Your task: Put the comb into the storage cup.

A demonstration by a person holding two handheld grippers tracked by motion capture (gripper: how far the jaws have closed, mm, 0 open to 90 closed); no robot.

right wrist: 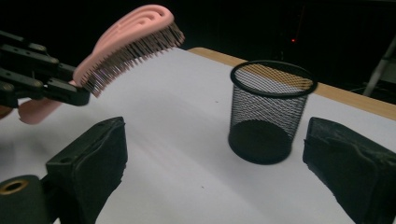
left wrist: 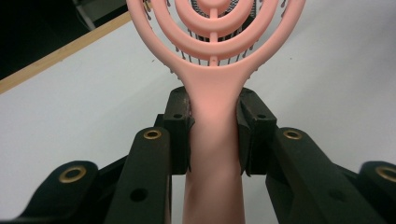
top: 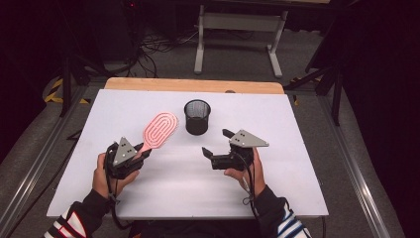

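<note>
Hairbrush [left wrist: 215, 88], pink, handle pinched between left gripper [top: 140, 150] jaws, head ahead of tips. Right gripper [top: 214, 143] jaws spread, empty. Mesh cup [top: 197, 117] ahead of them. Judgement: turn handle down over rim before release.

One pink brush [top: 159, 130] shows left of centre in the high view. One black mesh cup [top: 197, 117] stands at centre, just right of the brush head. Two grippers are there: the left gripper [top: 143, 148] at lower left, the right gripper [top: 217, 142] at lower centre-right. Two hands, one on each gripper. One white desk [top: 277, 119] carries it all. One pale frame on two legs [top: 240, 22] stands at the top, beyond the desk.
</note>
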